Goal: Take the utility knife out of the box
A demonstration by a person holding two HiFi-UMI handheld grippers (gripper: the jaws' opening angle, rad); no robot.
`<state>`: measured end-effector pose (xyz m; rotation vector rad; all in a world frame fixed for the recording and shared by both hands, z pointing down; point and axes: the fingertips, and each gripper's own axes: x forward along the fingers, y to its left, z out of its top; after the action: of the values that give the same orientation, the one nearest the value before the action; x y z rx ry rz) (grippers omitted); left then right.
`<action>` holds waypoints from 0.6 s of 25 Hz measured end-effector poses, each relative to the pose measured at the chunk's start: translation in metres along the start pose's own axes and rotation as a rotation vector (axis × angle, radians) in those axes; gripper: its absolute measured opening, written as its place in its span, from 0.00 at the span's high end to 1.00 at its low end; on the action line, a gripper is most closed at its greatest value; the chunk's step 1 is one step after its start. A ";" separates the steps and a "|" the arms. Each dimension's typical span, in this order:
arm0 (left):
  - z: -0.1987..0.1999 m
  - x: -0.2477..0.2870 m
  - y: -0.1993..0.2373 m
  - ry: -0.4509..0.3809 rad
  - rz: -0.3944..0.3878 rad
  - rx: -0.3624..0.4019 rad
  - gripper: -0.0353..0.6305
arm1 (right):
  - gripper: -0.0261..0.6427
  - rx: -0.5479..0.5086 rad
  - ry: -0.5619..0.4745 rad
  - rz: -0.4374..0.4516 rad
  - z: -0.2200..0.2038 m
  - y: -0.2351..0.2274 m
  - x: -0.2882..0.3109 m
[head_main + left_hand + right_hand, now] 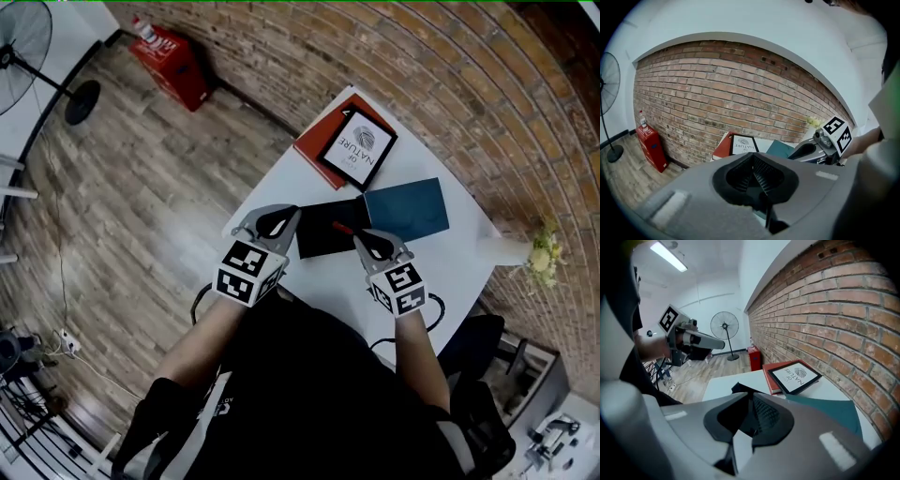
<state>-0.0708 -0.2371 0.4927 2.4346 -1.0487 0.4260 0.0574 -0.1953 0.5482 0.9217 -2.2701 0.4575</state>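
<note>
White table (459, 258): left gripper (286, 217) closed, empty. I align right gripper (366, 240), jaws slightly parted, empty, across red utility knife (342, 228) in flat black box (314, 240).

**Brick-walled room with plank floor and a white bench**

A red brick wall (450, 75) runs along the far side of the room and meets a floor of grey-brown wooden planks (141, 187). A white bench (464, 261) stands with one corner against the brick. Further along the wall, a red case (173, 58) sits on the floor with a bottle (142, 28) on top. A black pedestal fan (23, 37) stands beyond it, its round base (82, 101) on the planks. The other walls (712, 282) are plain white, and a lit tube lamp (669, 255) hangs on the ceiling. Pale flowers (544, 253) show by the bench's right edge.
</note>
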 end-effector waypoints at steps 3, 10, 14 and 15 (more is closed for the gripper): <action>0.003 0.010 0.007 0.006 -0.035 0.002 0.94 | 0.91 0.001 0.054 0.013 -0.002 0.000 0.019; -0.004 0.031 0.025 0.025 -0.082 -0.016 0.94 | 0.89 -0.018 0.172 0.041 -0.016 -0.003 0.055; -0.009 0.037 0.030 0.029 -0.096 -0.039 0.94 | 0.87 -0.065 0.263 0.052 -0.035 -0.002 0.069; -0.009 0.038 0.031 0.028 -0.096 -0.043 0.94 | 0.87 -0.079 0.284 0.055 -0.039 -0.002 0.072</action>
<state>-0.0698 -0.2744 0.5261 2.4223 -0.9153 0.3996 0.0360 -0.2112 0.6253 0.7080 -2.0421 0.4864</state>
